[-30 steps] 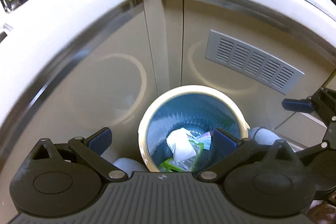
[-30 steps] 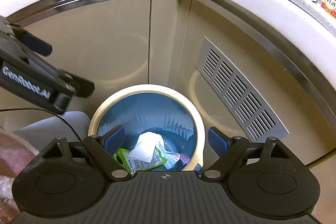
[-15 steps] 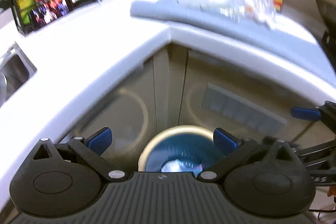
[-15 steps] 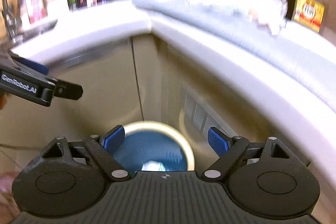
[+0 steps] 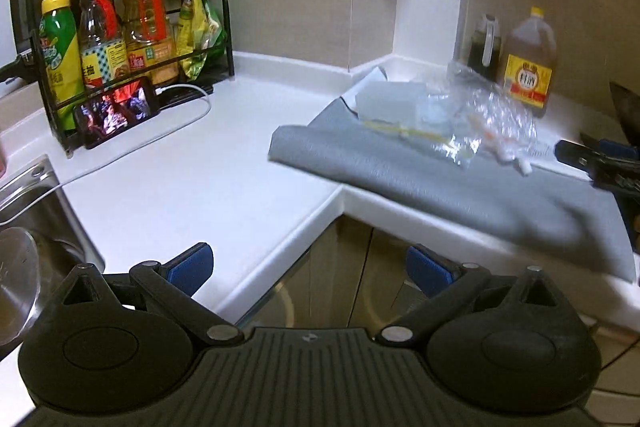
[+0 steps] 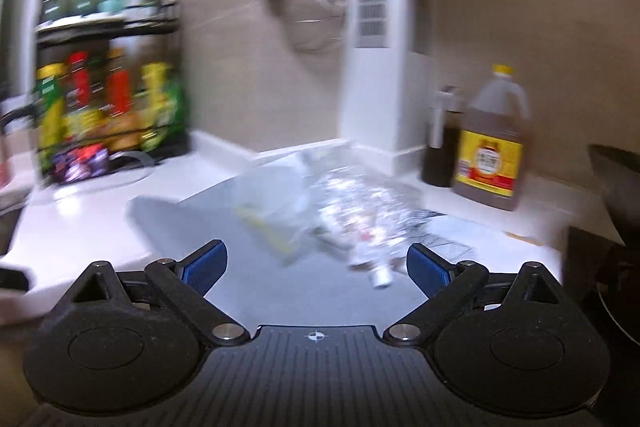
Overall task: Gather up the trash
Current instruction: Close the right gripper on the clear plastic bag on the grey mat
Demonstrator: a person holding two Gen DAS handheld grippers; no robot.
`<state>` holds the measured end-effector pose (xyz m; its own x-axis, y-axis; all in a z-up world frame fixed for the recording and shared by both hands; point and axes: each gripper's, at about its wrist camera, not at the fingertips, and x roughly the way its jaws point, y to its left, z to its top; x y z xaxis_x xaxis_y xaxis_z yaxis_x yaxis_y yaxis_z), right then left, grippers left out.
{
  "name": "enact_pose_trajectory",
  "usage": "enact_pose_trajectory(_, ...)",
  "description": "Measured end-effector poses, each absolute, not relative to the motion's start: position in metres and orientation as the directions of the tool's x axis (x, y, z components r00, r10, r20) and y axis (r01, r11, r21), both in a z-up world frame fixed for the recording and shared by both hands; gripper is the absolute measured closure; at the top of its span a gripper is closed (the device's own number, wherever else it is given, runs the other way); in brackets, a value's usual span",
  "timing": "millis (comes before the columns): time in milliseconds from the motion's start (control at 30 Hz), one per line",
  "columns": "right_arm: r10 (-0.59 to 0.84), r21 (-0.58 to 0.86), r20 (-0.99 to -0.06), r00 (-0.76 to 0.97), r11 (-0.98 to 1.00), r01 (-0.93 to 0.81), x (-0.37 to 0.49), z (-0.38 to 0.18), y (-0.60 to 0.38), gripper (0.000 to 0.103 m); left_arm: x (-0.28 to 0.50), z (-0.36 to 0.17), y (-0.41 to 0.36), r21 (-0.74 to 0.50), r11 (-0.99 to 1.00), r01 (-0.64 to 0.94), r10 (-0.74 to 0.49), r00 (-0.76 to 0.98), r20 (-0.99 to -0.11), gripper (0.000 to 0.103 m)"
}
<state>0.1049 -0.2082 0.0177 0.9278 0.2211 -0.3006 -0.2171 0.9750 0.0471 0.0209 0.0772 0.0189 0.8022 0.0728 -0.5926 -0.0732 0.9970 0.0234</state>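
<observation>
Left wrist cam: left gripper (image 5: 308, 267) gapes wide and empty, and the crinkly clear plastic wrapper (image 5: 476, 119) sits way off at 1 o'clock on the soft grey mat (image 5: 400, 171), with the right gripper's tip (image 5: 592, 159) much nearer it.

Right wrist cam (blurry): right gripper (image 6: 316, 263), whose jaws have just been opening, is spread wide and empty; the trash pile (image 6: 352, 215) lies just ahead at 12, its long axis running 11 to 5.

Left black two-finger gripper with blue pads (image 5: 308, 269): jaws spread wide, nothing between them, angled downward. Right black two-finger gripper with blue pads (image 6: 316, 269): jaws have just been opening, now wide apart and empty, pointing closer to level; view blurred.
</observation>
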Motion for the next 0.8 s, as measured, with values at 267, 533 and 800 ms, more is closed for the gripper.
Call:
enact_pose_trajectory(267, 0.167, 0.154, -0.322, 0.932, 0.980, -0.122, 0.188, 0.001, -0.220, 0.003, 0.049, 0.024, 0.064, 0.057, 0.997, -0.057, 0.080, 0.813, -0.577, 0.000)
enact_pose_trajectory(533, 0.163, 0.087, -0.382, 0.910, 0.986, -0.140, 0.259, -0.007, -0.196, 0.002, 0.100, 0.039, 0.054, 0.039, 0.997, -0.066, 0.076, 0.836, -0.544, 0.000)
enact_pose_trajectory(800, 0.148, 0.141, -0.213, 0.966, 0.983, -0.119, 0.227, -0.012, -0.213, 0.093, 0.189, 0.056, 0.040, -0.073, 0.994, -0.078, 0.029, 0.856, -0.516, 0.000)
